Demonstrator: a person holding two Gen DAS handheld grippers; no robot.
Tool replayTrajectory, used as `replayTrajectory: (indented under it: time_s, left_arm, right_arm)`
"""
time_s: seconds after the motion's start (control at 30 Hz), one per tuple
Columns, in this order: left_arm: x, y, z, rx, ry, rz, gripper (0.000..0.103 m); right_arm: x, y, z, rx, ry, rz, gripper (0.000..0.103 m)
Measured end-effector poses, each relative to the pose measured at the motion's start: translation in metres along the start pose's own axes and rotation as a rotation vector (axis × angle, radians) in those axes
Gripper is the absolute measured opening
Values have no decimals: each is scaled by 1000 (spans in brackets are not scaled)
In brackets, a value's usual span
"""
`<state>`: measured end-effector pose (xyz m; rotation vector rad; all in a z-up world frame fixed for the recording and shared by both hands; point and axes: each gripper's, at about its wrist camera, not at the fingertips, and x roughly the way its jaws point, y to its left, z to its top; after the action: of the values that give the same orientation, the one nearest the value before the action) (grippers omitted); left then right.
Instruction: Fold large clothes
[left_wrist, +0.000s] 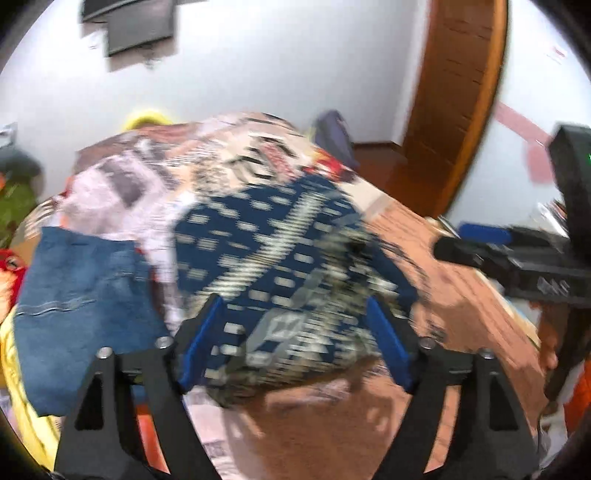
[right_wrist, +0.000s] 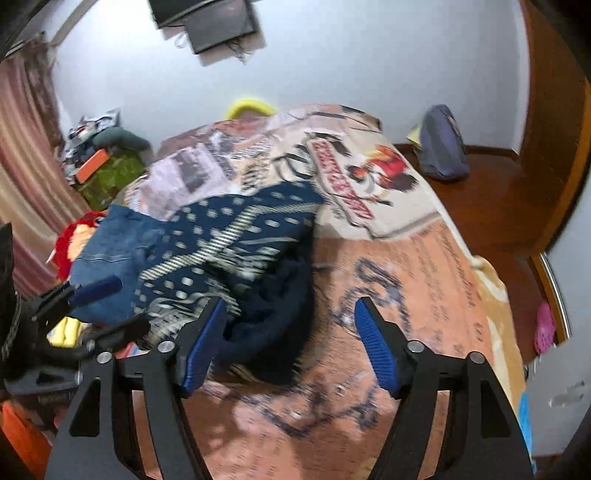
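Note:
A navy patterned garment (left_wrist: 273, 258) with white dashes and stripes lies bunched on the bed; it also shows in the right wrist view (right_wrist: 236, 251). A pair of blue jeans (left_wrist: 81, 295) lies to its left, also seen in the right wrist view (right_wrist: 118, 243). My left gripper (left_wrist: 295, 314) is open, its blue pads on either side of the garment's near edge. My right gripper (right_wrist: 290, 314) is open and empty, over the bedspread just right of the garment. The right gripper shows at the right of the left wrist view (left_wrist: 480, 254). Both views are blurred.
The bed carries a printed orange and cream bedspread (right_wrist: 424, 280). A pale printed cloth (left_wrist: 122, 199) lies behind the jeans. A grey bag (right_wrist: 441, 147) sits on the wooden floor at the far right. A wooden door (left_wrist: 454, 92) and clutter (right_wrist: 99, 158) stand by the walls.

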<state>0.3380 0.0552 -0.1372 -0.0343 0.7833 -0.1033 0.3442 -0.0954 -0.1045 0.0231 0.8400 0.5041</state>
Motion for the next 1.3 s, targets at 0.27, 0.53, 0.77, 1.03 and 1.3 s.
replayTrajectory:
  time_s: [0.27, 0.53, 0.77, 1.03, 1.3]
  left_arm:
    - [51, 72, -10, -154, 123, 68, 84]
    - [72, 81, -39, -205, 135, 10, 94]
    - [66, 75, -55, -196, 157, -13, 96]
    - [39, 72, -41, -133, 116, 70, 96]
    - [34, 89, -3, -175, 58, 46, 96]
  right_arm:
    - [65, 43, 2, -71, 83, 54, 70]
    - [90, -1, -16, -27, 122, -55, 70]
    - [76, -52, -43, 64, 168, -45, 77]
    - [38, -39, -32, 51, 117, -11, 80]
    - [53, -30, -8, 155, 113, 182, 81]
